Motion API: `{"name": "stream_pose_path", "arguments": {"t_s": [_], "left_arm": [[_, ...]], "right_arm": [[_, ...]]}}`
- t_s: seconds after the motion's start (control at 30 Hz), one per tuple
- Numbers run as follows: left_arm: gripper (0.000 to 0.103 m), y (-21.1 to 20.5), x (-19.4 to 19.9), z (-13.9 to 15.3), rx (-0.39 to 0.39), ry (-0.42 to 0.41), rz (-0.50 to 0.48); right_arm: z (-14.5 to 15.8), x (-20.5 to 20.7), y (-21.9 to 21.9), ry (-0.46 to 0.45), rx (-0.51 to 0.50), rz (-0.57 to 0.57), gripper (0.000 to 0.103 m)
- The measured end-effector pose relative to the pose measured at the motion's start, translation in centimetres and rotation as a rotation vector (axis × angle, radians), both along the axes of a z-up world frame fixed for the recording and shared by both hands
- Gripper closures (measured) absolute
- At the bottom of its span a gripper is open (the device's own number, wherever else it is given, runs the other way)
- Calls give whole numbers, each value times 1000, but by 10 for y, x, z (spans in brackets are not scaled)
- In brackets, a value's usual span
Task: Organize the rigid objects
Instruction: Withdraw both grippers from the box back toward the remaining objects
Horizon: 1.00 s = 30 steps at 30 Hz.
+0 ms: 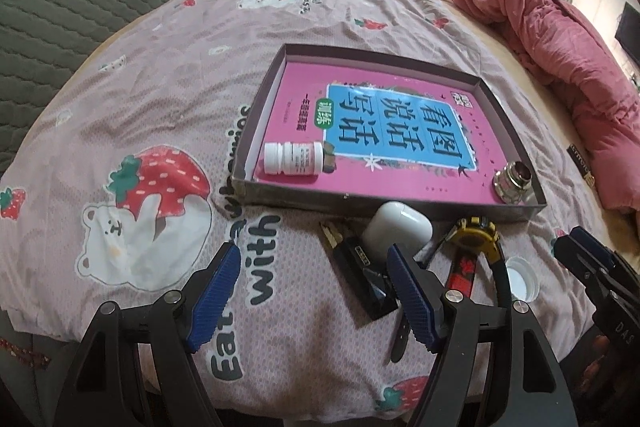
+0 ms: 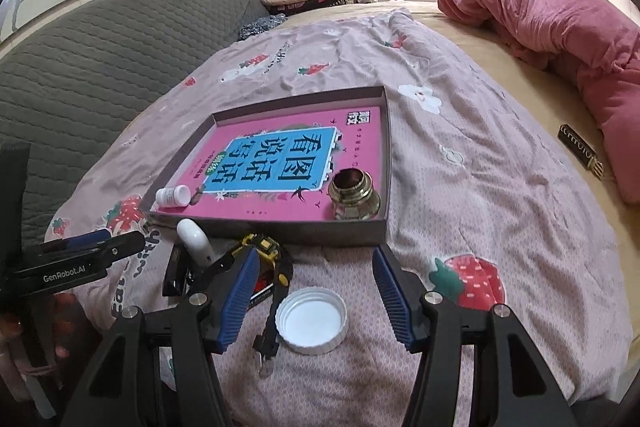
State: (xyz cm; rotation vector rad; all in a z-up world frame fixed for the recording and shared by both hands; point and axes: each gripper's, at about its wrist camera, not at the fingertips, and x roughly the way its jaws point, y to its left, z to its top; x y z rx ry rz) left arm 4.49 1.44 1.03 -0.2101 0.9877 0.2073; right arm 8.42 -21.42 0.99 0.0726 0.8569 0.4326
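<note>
White plastic, the cap lies open side up on the bedspread, between the spread fingers of the right gripper, which grasp nothing. It probably sits so because it is next to be taken, and a round cap has no long axis to line up with.

Left of it are the pliers, whose handles run toward the camera with the yellow head toward the tray. Beside them a white case leans over a black clipper; the clipper's long axis runs diagonally, its tip toward the tray. These loose things crowd just before the tray's near wall, likely waiting to go in.

Inside the tray a pink book covers the floor. A white bottle lies on its side in the near left corner, long axis along the near wall, cap pointing left. A brass fitting stands upright in the near right corner, mouth up. Corners seem chosen to stop rolling.

Left gripper hovers over the bedspread near the clipper, fingers apart and empty. A red quilt lies well apart at the right.
</note>
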Motion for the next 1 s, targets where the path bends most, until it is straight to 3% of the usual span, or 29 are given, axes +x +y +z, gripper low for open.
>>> {"name": "stream_pose_path", "arguments": {"t_s": [0.5,1.0], "left_arm": [[26,-10,-4,-7,-21,31,-23],[26,-18,-5,-20,-20,77,-33]], "right_arm": [[-13,-15,1,46,-135,9,44],[-20,-22,3,81,-147,53,44]]}}
